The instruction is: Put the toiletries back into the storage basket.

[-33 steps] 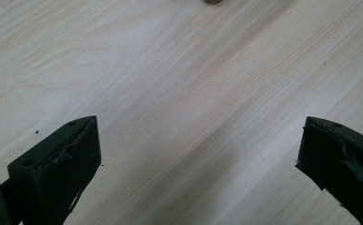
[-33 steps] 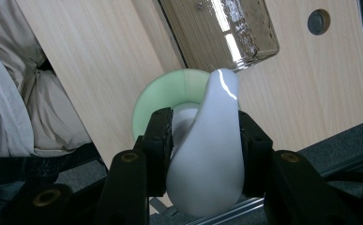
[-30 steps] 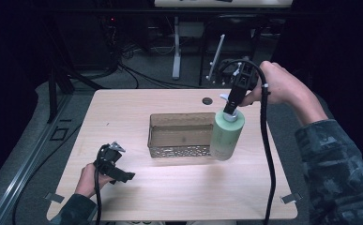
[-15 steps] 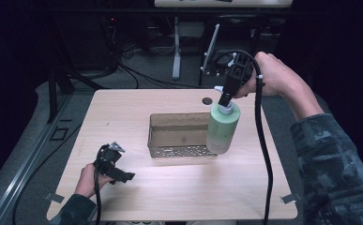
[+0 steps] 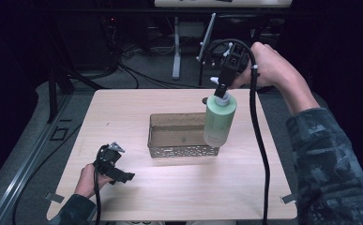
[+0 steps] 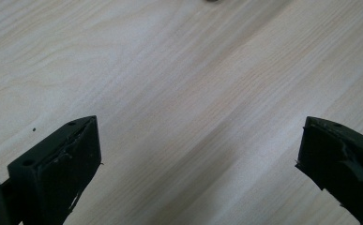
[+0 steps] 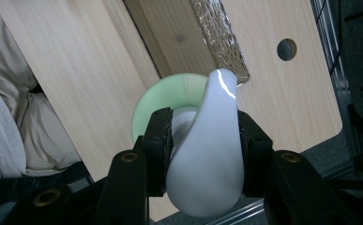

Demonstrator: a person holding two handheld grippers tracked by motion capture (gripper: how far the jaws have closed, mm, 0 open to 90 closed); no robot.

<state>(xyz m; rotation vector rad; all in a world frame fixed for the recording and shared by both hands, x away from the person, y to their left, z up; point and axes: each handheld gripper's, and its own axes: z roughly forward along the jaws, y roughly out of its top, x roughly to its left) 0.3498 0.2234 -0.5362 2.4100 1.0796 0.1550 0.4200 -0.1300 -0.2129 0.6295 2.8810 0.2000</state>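
Observation:
A pale green pump bottle (image 5: 220, 119) hangs upright in the air at the right end of a perforated metal basket (image 5: 179, 151). My right gripper (image 5: 222, 88) points down and is shut on the bottle's white pump head (image 7: 209, 154). In the right gripper view the green bottle body (image 7: 153, 101) shows below the pump head, with the basket's corner (image 7: 219, 37) beyond it. My left gripper (image 5: 122, 176) rests low at the table's front left, and its jaws (image 6: 198, 140) stand wide apart over bare wood with nothing between them.
The light wooden table (image 5: 170, 197) has a round cable hole (image 7: 287, 48) near its back right. Its edges drop to a dark floor with cables and stands behind. The right gripper's thick black cable (image 5: 259, 140) hangs across the table's right side.
The right gripper has lifted the bottle higher and carried it slightly left, against the basket's right end. The left gripper has stayed put.

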